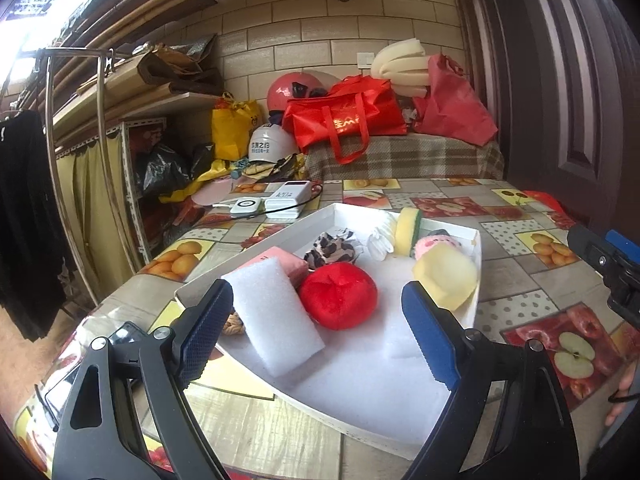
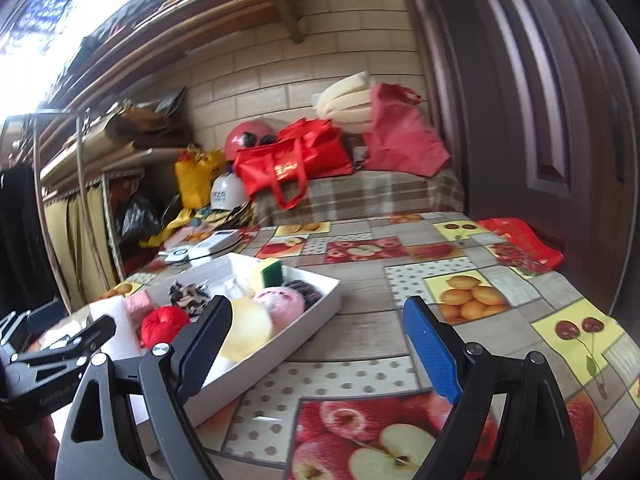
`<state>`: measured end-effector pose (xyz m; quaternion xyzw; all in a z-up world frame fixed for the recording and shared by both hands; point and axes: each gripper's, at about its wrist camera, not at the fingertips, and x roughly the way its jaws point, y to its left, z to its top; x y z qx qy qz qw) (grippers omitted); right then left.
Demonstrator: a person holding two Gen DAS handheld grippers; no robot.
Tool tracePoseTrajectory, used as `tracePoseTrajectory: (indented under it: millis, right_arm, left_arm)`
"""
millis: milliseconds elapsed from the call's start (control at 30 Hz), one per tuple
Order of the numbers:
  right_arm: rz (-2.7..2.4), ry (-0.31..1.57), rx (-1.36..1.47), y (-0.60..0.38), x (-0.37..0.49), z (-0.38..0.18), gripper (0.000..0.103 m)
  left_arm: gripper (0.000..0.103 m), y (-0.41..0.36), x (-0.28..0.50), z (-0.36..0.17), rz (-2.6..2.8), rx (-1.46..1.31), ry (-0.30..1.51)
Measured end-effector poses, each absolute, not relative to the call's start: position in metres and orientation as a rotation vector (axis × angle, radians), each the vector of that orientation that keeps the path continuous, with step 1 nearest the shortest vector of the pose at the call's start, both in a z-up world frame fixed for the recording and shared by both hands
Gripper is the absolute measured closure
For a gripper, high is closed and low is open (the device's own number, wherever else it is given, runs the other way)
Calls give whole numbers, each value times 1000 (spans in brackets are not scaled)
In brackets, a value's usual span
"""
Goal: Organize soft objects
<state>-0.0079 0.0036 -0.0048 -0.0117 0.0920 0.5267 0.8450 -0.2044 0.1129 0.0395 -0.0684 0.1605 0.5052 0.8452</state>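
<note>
A shallow white tray [image 1: 476, 280] lies tilted across the middle of the left wrist frame, holding soft things. At its lower left a white foam block [image 1: 276, 316] leans over a pink sponge [image 1: 286, 264], with a round red plush [image 1: 338, 295] touching it at centre. Toward the upper right lie a leopard-print cloth [image 1: 332, 249], a white crumpled piece [image 1: 380, 242], an upright yellow-and-green sponge [image 1: 409, 231], a pink plush [image 1: 436, 242] and a pale yellow foam piece [image 1: 446, 280].
</note>
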Motion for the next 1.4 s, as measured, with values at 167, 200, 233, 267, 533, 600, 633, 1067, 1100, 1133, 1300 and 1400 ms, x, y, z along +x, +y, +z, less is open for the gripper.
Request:
tracePoseTrajectory:
  millis: [167, 200, 233, 267, 533, 600, 633, 1067, 1100, 1133, 1300, 1400]
  right_arm:
    - [1059, 181, 21, -32, 1, -4, 15]
    - [1043, 152, 31, -41, 0, -4, 15]
    - [1024, 126, 34, -48, -2, -3, 15]
    - [990, 97, 38, -57, -4, -4, 15]
    - [821, 140, 49, -70, 2, -6, 15]
    - [832, 134, 54, -72, 2, -6, 15]
    - [838, 131, 53, -73, 2, -6, 10]
    - [842, 80, 81, -83, -2, -8, 0]
    - [840, 83, 90, -84, -1, -7, 0]
    - [839, 86, 99, -85, 0, -7, 0]
    - [829, 96, 115, -88, 3, -8, 0]
    - [827, 92, 107, -88, 3, -7, 0]
  left_arm:
    - [16, 88, -196, 44, 1019, -70, 320]
    - [16, 85, -193, 44, 1007, -59, 323]
    - [16, 82, -191, 45, 998, -50, 327]
    - [16, 80, -189, 45, 994, -41, 328]
    - [16, 68, -190, 45, 954, -39, 323]
    - [16, 71, -186, 44, 963, -38, 351]
    - [16, 70, -184, 43, 971, -39, 359]
    - [16, 76, -183, 40, 1041, -57, 399]
    - [16, 76, -184, 40, 1040, -60, 396]
    - [16, 77, -184, 39, 1036, -63, 395]
    - [16, 80, -185, 41, 1036, -80, 399]
    - [16, 82, -186, 41, 1041, -92, 401]
